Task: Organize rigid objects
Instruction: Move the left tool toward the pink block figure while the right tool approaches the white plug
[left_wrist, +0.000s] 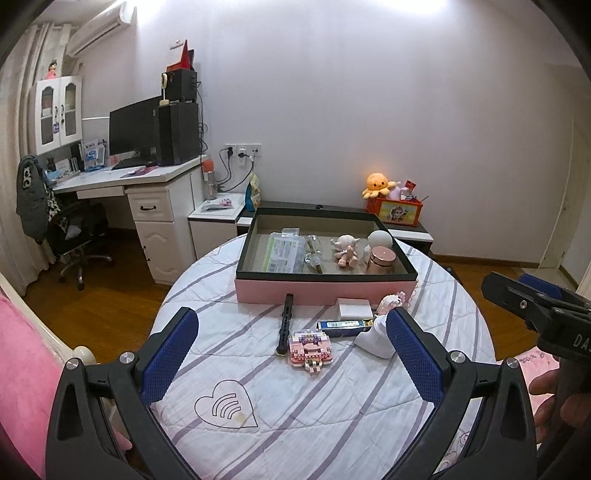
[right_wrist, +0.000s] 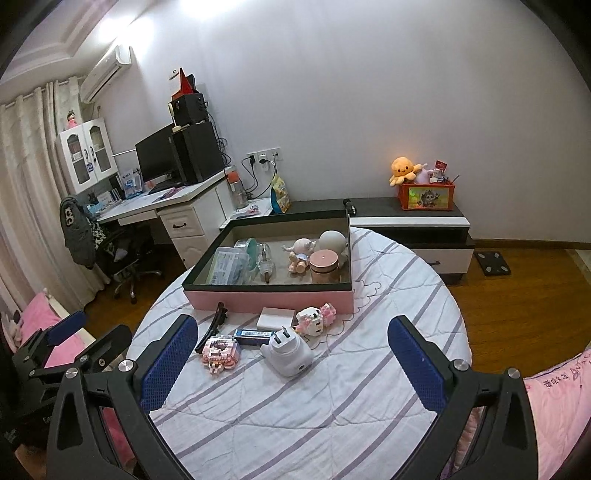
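In the left wrist view, the left gripper (left_wrist: 291, 347) is hovering over the striped quilt (left_wrist: 303, 410) with its blue-padded jaws spread wide and nothing between them. Just ahead of it, a pink block house (left_wrist: 310, 349) is lying between the finger lines, touching the near end of a black hair clip (left_wrist: 285, 325). A blue battery box (left_wrist: 345, 326) and a white plug adapter (left_wrist: 375, 338) are sitting near the right finger, with a white flat box (left_wrist: 354, 308) beyond them, just beside the pink tray box (left_wrist: 325, 290), which is holding a doll, a round jar and packets. The right gripper (left_wrist: 532, 299) is showing at the right edge, jaws apart.

In the right wrist view, the right gripper (right_wrist: 291, 347) is likewise standing wide open and empty. The plug adapter (right_wrist: 288, 352) is lying midway between its fingers, the block house (right_wrist: 218, 352) near the left pad, the battery box (right_wrist: 255, 335) behind. A pink-white block figure (right_wrist: 316, 317) is resting just before the tray box (right_wrist: 269, 299). The left gripper (right_wrist: 88, 332) is appearing at far left, open
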